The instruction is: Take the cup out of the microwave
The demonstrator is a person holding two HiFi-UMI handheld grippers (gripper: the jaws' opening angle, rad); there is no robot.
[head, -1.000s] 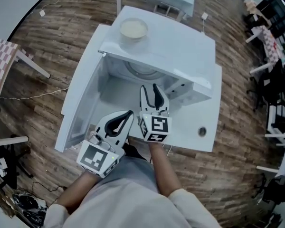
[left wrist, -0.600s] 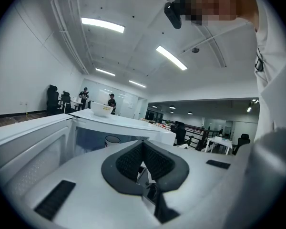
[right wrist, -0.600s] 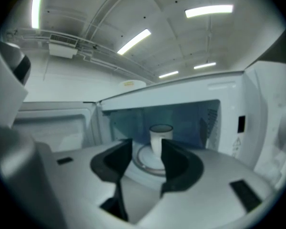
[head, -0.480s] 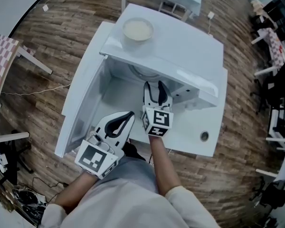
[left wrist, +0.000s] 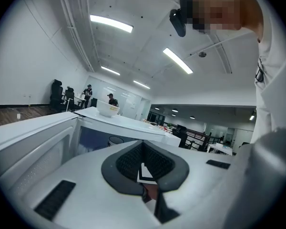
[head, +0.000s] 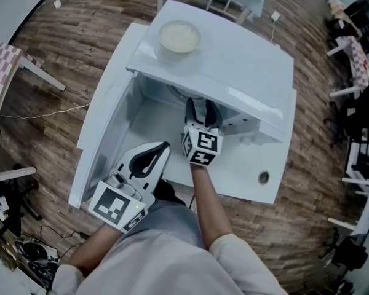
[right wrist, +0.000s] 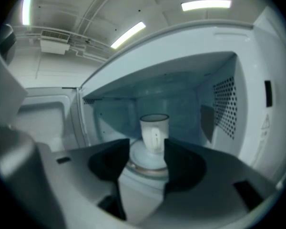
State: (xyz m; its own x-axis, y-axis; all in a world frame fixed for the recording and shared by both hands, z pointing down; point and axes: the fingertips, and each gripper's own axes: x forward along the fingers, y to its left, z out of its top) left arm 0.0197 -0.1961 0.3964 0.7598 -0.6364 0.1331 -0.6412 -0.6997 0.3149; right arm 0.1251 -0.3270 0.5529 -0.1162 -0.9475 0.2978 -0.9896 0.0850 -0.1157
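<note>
Head view, microwave (head: 234, 60): a white box on a white surface (head: 246, 186), filling the middle of the frame, with wooden floor (head: 67, 60) all round.
Head view, door (head: 104, 134): swung open toward the left of the frame.
Head view, bowl (head: 179, 37): stands on the microwave's top, near its upper left corner.
Head view, right gripper (head: 200, 111): at centre frame, reaching into the open cavity, its tips under the edge of the top.
Head view, left gripper (head: 160, 150): lower left of centre, outside the cavity, just beside the open door.
Left gripper view, left gripper (left wrist: 143, 147): the fingers are together, tips meeting, with nothing held.
Left gripper view, bowl (left wrist: 108, 109): left of centre, on the microwave's top.
Right gripper view, right gripper (right wrist: 147, 145): the fingers (right wrist: 183, 163) stand wide apart and have just been opening; nothing is pressed between them.
Right gripper view, cup (right wrist: 155, 132): white, upright, handle facing the camera, inside the microwave on the turntable plate (right wrist: 143, 160). It shows at centre frame, in the gap between the two fingers.
Right gripper view, door (right wrist: 43, 118): open, at the left of the frame.
</note>
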